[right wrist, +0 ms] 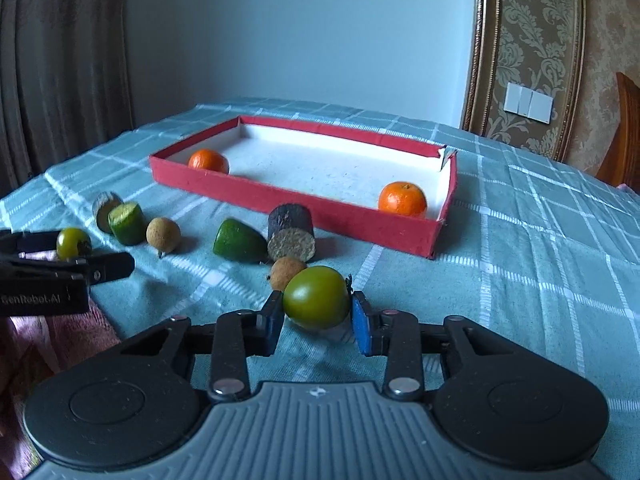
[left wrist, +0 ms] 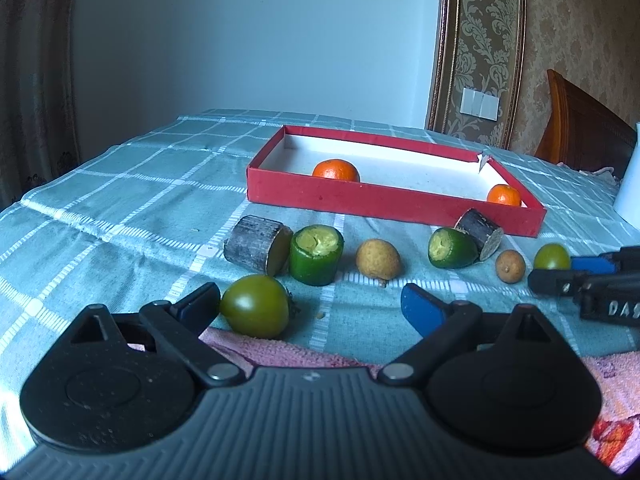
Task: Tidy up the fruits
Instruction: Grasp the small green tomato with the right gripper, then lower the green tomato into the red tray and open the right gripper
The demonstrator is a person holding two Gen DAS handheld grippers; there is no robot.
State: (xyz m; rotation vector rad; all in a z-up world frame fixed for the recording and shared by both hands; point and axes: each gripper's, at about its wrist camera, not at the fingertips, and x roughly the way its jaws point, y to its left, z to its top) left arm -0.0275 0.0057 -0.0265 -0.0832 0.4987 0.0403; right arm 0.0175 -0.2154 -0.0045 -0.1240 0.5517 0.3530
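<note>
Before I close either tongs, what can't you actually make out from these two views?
- Left tongs: whether the left pad touches the near green tomato; left wrist view, contact line too tight to judge.
- Right tongs: contact with the other green tomato unclear; motion blur underneath.
- White object: cut off by the left wrist view's right edge.
- Red box: near wall hides the oranges' bases.

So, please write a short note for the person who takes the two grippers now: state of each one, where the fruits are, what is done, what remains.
Left gripper: open, its left finger beside a green tomato, nothing held.
Right gripper: open, jaws on both sides of another green tomato, not yet clamped.
Done: two oranges lie in the red box.
Left: both tomatoes, two longans, two green pieces and two dark stem pieces, all on the cloth before the box.
</note>
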